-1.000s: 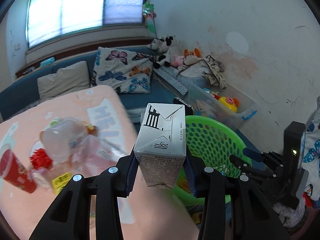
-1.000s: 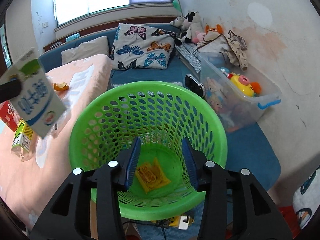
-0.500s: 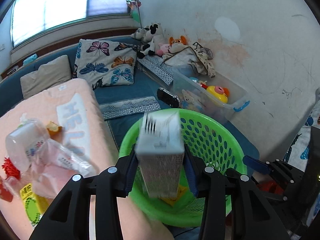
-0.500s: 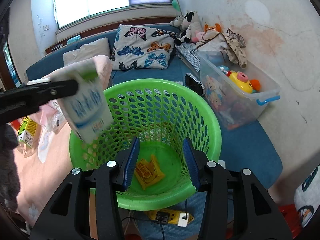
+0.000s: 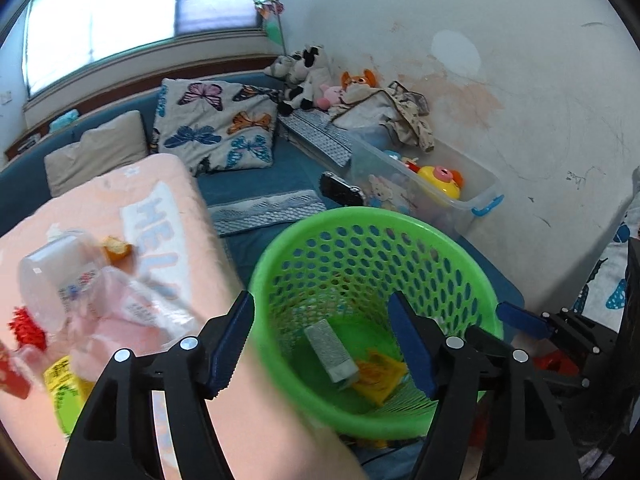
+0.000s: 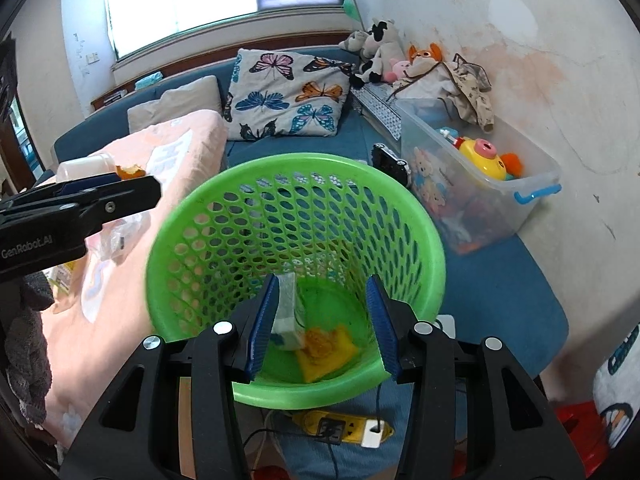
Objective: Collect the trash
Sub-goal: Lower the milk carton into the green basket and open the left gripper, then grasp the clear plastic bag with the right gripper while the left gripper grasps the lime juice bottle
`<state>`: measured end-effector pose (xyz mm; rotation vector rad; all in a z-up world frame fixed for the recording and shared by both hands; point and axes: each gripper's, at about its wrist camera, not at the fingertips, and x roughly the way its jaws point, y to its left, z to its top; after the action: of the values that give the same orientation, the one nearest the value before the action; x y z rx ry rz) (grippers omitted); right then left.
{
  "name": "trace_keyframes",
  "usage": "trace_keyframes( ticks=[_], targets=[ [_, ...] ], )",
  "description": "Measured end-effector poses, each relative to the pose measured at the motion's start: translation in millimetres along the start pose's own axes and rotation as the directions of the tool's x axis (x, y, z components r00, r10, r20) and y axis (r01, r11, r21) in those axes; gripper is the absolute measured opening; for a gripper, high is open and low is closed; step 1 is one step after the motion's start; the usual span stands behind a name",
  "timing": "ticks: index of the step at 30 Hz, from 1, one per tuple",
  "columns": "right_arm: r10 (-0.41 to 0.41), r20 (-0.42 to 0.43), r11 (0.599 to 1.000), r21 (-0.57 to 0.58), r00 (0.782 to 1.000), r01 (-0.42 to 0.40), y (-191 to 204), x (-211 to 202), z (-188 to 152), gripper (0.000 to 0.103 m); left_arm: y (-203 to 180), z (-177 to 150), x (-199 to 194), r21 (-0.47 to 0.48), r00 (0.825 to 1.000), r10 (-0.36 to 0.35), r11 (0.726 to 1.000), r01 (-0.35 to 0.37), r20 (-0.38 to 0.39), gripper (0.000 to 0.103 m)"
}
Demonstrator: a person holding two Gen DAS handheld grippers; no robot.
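A green mesh basket [image 5: 280,256] [image 6: 432,240] stands beside the pink bed. A white milk carton [image 5: 331,350] [image 6: 286,312] lies inside it beside a yellow wrapper [image 5: 378,376] [image 6: 326,350]. My left gripper [image 5: 320,348] is open and empty above the basket's near rim; it also shows in the right wrist view [image 6: 80,204]. My right gripper [image 6: 322,324] is open and empty over the basket. More trash lies on the bed: a clear plastic cup [image 5: 52,276], an orange peel [image 5: 116,247], a plastic bag [image 5: 132,312], a yellow-green bottle [image 5: 64,384].
A clear toy bin [image 5: 424,188] stands behind the basket along the wall. A butterfly pillow [image 5: 216,128] and plush toys [image 5: 308,76] sit on the blue sofa. A yellow power strip [image 6: 340,426] lies on the floor under the basket.
My left gripper carried the milk carton over the basket, opened, and the carton dropped in. The right gripper stayed open over the basket.
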<state>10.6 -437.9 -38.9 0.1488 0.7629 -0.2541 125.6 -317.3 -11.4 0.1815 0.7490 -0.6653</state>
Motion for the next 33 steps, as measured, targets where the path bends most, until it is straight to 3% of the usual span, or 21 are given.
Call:
trace_keyframes(
  ticks=[8,14,20,27,33],
  targets=[
    [0.056,0.023,0.998,-0.026,0.998,-0.055,26,-13,5,0.052,39,-13,-40,-0.049,0.993,0.111,0.993,-0.11,0.025,0.071],
    [0.1,0.033,0.994,-0.058,0.994,-0.098,51,-20,11,0.054,80,-28,-67,-0.112,0.976,0.215,0.971,-0.211,0.022,0.072],
    [0.149,0.045,0.987,-0.076,0.988,-0.145,76,-27,13,0.057,120,-47,-81,-0.169,0.949,0.313,0.934,-0.313,-0.028,0.075],
    [0.192,0.054,0.976,-0.119,0.98,-0.184,109,-34,15,0.059,156,-65,-69,-0.237,0.926,0.357,0.895,-0.377,-0.123,0.075],
    [0.209,0.048,0.969,-0.147,0.977,-0.2,123,-36,15,0.059,168,-70,-50,-0.258,0.921,0.345,0.887,-0.383,-0.18,0.075]
  ],
)
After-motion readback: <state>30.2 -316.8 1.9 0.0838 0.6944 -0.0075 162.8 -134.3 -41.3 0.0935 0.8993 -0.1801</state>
